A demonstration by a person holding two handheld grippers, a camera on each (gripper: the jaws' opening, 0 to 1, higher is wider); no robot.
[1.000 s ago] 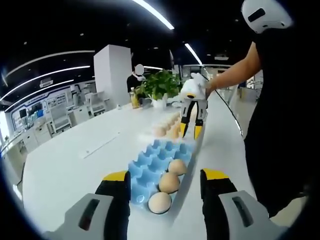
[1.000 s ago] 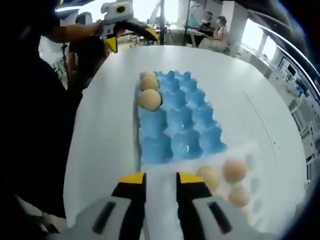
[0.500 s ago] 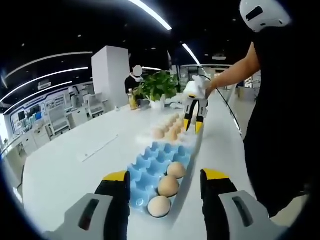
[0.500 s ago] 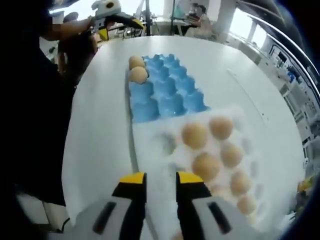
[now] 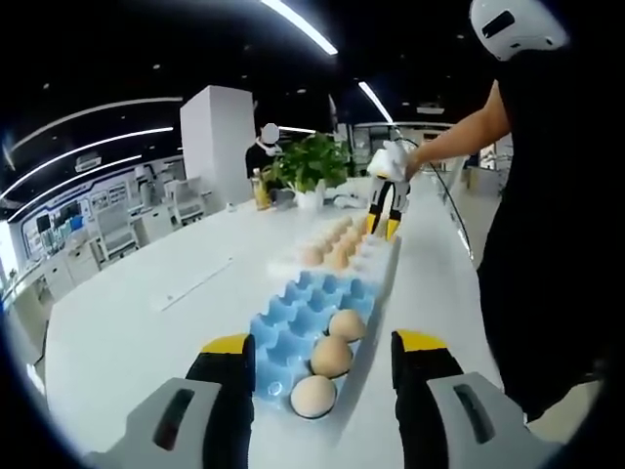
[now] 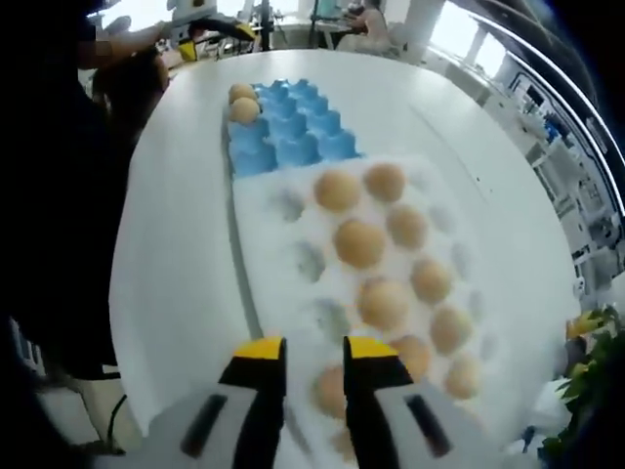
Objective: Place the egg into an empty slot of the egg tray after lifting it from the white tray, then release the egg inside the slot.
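While both grippers' fingers stay spread, three eggs (image 5: 332, 356) in blue egg tray (image 5: 298, 313), white tray (image 6: 283, 254) beyond.

Left tongs (image 5: 322, 366): grey moulded bodies, black fingers (image 5: 232, 376), yellow tip caps. Right tongs (image 6: 301, 366): same grey housing, black fingers, yellow tips, slot recesses in the grey shells. Person (image 5: 552, 225): black short-sleeved top, white headset.

Long ceiling light strips (image 5: 298, 24) glow at the top of the left gripper view against a dark ceiling. The white surface (image 6: 186, 244) is bright, nearly washed out in the right gripper view, with window glare upper right. Fisheye bending curves edges; distant background is soft.
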